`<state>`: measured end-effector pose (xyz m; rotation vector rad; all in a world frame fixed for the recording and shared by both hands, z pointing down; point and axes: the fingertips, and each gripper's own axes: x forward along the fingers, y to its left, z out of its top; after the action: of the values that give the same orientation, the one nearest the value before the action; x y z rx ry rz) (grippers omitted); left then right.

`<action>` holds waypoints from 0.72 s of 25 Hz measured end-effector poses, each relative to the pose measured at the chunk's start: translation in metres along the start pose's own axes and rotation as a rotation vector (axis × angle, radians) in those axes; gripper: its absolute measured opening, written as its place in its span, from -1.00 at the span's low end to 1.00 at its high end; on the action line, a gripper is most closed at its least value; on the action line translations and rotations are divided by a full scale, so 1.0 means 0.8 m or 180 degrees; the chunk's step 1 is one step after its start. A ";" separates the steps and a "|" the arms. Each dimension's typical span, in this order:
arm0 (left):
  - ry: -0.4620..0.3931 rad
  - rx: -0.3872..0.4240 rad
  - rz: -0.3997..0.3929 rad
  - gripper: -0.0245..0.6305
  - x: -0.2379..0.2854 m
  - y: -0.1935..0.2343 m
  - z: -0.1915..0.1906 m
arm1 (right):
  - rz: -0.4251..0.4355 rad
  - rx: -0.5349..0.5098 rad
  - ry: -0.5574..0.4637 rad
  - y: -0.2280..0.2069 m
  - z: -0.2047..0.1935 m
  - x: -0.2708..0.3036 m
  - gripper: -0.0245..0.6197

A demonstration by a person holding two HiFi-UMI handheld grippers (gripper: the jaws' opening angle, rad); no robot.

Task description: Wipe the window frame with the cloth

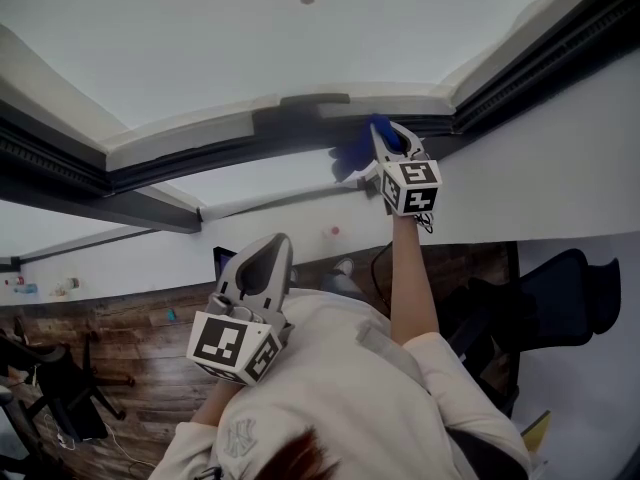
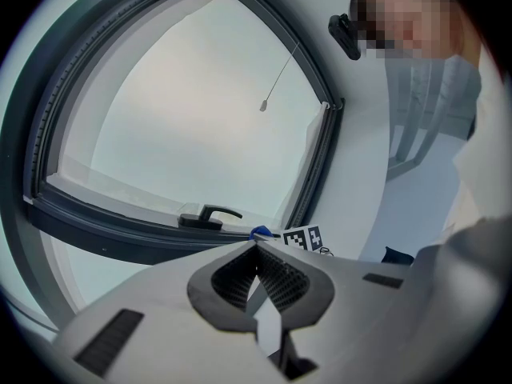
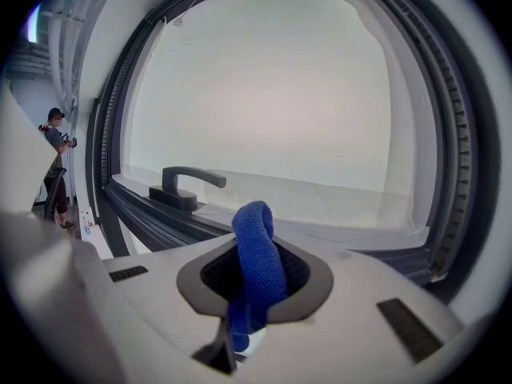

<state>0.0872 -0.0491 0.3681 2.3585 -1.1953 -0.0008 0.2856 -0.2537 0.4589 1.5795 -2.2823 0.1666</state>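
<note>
Right hand-held gripper (image 1: 386, 140), arm outstretched, pinching cloth (image 1: 352, 154) at window frame (image 1: 200, 154); left hand-held gripper (image 1: 268, 248) pressed together.

No legible txt, labels or nos. in any view

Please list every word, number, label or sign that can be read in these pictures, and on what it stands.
No text is legible.
Sweatshirt emblem: too blurred to read.
Small floor items: too small to read.
Left marker cube, right marker cube: square patterns only, no words.
</note>
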 end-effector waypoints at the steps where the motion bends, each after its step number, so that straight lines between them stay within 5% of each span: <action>1: -0.0005 0.0004 0.0003 -0.91 0.000 0.000 0.000 | 0.0000 0.0000 0.0002 -0.001 0.000 0.000 -0.76; 18: 0.0069 0.0004 -0.0025 -0.91 0.009 -0.010 -0.004 | -0.0197 0.0129 0.0011 -0.051 -0.010 -0.012 -0.76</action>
<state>0.0987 -0.0495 0.3692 2.3582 -1.1762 0.0229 0.3281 -0.2580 0.4590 1.6663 -2.2377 0.2007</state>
